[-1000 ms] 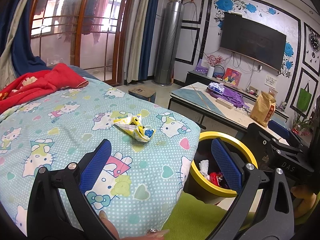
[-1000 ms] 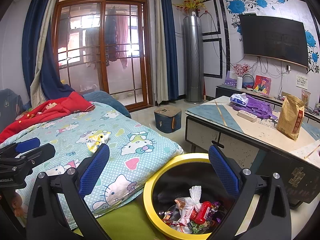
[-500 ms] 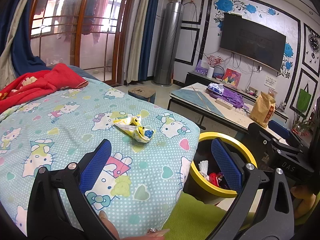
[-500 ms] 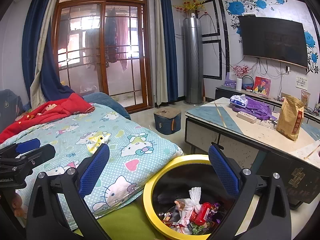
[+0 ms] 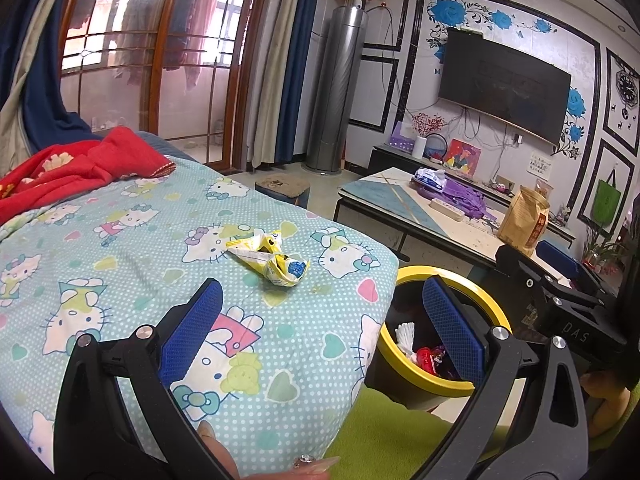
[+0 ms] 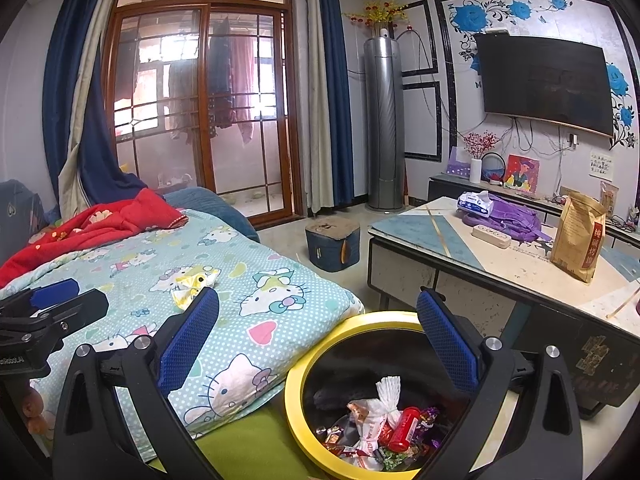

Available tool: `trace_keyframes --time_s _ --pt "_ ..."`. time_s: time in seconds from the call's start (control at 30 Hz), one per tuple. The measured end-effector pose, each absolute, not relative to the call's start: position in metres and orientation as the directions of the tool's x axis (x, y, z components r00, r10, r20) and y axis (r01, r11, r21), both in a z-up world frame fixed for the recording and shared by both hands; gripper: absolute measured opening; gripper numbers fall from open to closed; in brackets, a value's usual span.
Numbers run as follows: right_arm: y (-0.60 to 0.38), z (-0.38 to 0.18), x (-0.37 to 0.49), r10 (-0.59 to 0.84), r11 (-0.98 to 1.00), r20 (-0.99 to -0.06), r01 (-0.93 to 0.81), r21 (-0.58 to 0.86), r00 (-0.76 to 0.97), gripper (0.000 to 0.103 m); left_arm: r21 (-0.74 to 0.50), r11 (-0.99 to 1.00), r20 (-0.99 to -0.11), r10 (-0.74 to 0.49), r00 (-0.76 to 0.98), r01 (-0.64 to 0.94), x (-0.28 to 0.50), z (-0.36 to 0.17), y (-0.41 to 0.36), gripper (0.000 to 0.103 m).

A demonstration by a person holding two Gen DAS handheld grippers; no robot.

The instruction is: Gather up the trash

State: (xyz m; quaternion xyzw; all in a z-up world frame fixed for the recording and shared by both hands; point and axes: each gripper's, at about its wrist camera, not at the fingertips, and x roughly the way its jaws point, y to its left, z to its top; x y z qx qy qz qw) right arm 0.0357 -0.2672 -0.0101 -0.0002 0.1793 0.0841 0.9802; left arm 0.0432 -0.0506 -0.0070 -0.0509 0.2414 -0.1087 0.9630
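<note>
While the crumpled yellow wrapper lies on the bed straight ahead of the left gripper, long axis crosswise, both jaws gape empty, and the right gripper hangs over the yellow-rimmed bin.

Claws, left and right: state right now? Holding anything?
Left claw: open, holding nothing; yellow wrapper lies on the bedspread ahead of it.
Right claw: open, holding nothing, above the yellow-rimmed bin.

One yellow wrapper lies on the blanket. One yellow-rimmed bin stands at five o'clock from it. Two grippers show.
</note>
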Motion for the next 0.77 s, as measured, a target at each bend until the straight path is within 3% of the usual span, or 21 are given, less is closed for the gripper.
trace_keyframes --time_s 0.37,0.5,0.67,0.77 --pt "-0.262 -0.004 0.035 0.168 0.985 -0.316 -0.172 0.014 0.934 0.097 -0.169 0.969 -0.43 -0.237 0.871 0.181 0.039 -0.003 -0.049 0.092" --pt "-0.237 0.003 0.041 0.239 0.967 -0.306 -0.254 -0.006 0.921 0.097 -0.221 0.97 -0.42 -0.186 0.888 0.099 0.041 0.003 -0.02 0.092" --pt "-0.149 0.01 0.061 0.412 0.901 -0.38 -0.433 0.031 0.828 0.097 -0.174 0.976 -0.458 0.038 0.888 -0.132 0.038 0.012 0.051 0.092" --pt "-0.057 0.005 0.071 0.531 0.809 -0.479 -0.587 0.041 0.699 0.097 -0.115 0.917 -0.514 0.273 0.813 -0.381 0.021 0.007 0.131 0.092"
